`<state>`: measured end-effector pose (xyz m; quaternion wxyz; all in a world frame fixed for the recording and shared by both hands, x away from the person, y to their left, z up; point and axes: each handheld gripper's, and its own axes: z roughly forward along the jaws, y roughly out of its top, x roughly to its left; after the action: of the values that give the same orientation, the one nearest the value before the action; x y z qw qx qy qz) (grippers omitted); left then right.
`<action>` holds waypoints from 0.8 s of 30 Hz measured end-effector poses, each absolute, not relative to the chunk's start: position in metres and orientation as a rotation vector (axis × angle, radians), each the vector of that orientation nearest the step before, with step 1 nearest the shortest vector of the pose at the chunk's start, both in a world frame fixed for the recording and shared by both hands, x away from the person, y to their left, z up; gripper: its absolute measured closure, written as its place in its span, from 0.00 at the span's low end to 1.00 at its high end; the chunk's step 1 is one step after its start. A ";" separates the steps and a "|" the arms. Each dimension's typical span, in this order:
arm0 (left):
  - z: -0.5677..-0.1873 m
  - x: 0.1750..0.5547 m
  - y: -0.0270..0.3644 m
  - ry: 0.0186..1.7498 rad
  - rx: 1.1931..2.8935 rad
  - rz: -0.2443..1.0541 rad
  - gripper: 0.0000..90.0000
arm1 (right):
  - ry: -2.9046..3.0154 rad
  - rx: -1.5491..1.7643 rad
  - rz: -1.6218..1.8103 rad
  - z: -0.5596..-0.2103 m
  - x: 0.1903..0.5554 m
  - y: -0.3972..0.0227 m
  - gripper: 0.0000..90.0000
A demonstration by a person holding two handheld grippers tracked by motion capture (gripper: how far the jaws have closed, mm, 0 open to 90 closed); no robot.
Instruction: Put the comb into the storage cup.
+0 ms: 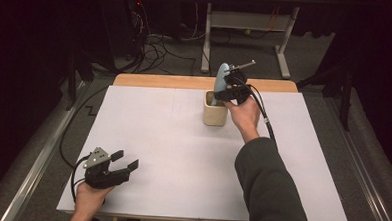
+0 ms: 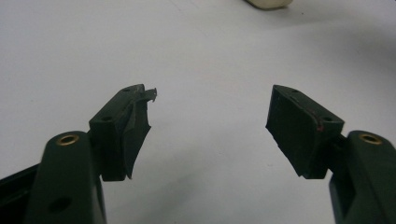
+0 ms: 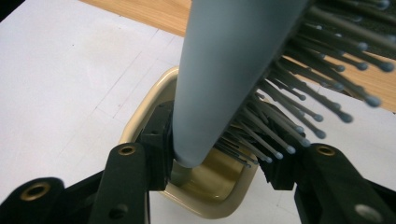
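A pale blue-grey hairbrush (image 1: 221, 76) with dark bristles is being held upright, handle down, inside a cream square-mouthed cup (image 1: 215, 114) standing near the counter's far edge.

Tabletop (image 1: 172, 154) wide open between the two hands, white sheet bare across the middle. One obstacle: beige cup (image 1: 215, 109) near the far edge, its mouth blocked by the upright hairbrush (image 1: 221, 76) and right gripper (image 1: 230, 92) around it. Left gripper (image 1: 124, 160) sits near corner, fingers (image 2: 126, 126) spread, bare sheet between them.
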<state>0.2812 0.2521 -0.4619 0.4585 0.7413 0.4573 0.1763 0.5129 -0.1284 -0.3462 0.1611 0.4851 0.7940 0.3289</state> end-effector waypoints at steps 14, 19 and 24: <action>-0.462 0.281 0.252 1.125 1.828 0.434 0.33 | 2.271 1.385 0.945 -0.347 0.513 -0.129 0.58; -0.462 0.281 0.252 1.125 1.828 0.433 0.33 | 2.268 1.384 0.944 -0.347 0.513 -0.129 0.57; -0.462 0.281 0.252 1.125 1.827 0.433 0.33 | 2.270 1.392 0.945 -0.346 0.513 -0.130 0.56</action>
<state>0.2812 0.2520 -0.4620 0.4585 0.7418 0.4568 0.1757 0.5132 -0.1296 -0.3464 0.1574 0.4867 0.7932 0.3304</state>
